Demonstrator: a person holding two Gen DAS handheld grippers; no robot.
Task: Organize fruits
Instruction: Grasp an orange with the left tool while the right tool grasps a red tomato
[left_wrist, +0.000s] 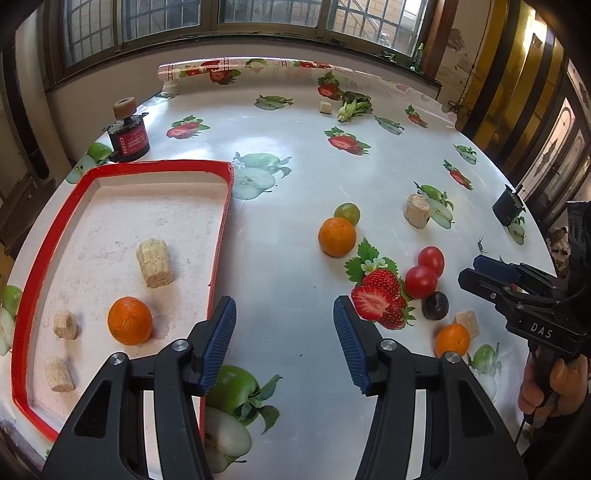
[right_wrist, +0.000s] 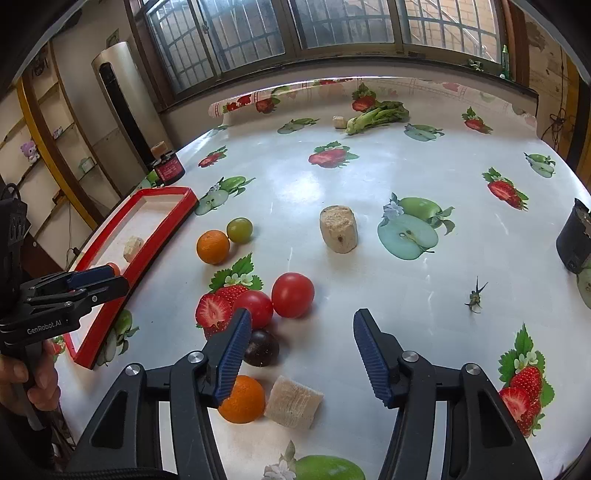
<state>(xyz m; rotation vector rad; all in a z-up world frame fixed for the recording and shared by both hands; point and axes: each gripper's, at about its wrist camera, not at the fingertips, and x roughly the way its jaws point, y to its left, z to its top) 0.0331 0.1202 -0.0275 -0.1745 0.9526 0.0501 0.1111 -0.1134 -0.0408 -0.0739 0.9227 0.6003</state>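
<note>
Left wrist view: my left gripper (left_wrist: 284, 332) hangs wide open, holding nothing, just right of the red tray (left_wrist: 37, 258). One orange (left_wrist: 130, 320) already lies in the tray among cork-like blocks (left_wrist: 154, 263). Right of it on the table: a second orange (left_wrist: 337, 236) touching a green grape (left_wrist: 347, 213).

Right wrist view: my right gripper (right_wrist: 301, 343) is wide open, empty. Two tomatoes (right_wrist: 292, 294), a dark plum (right_wrist: 263, 348) and a near orange (right_wrist: 243, 399) sit by its left finger.
</note>
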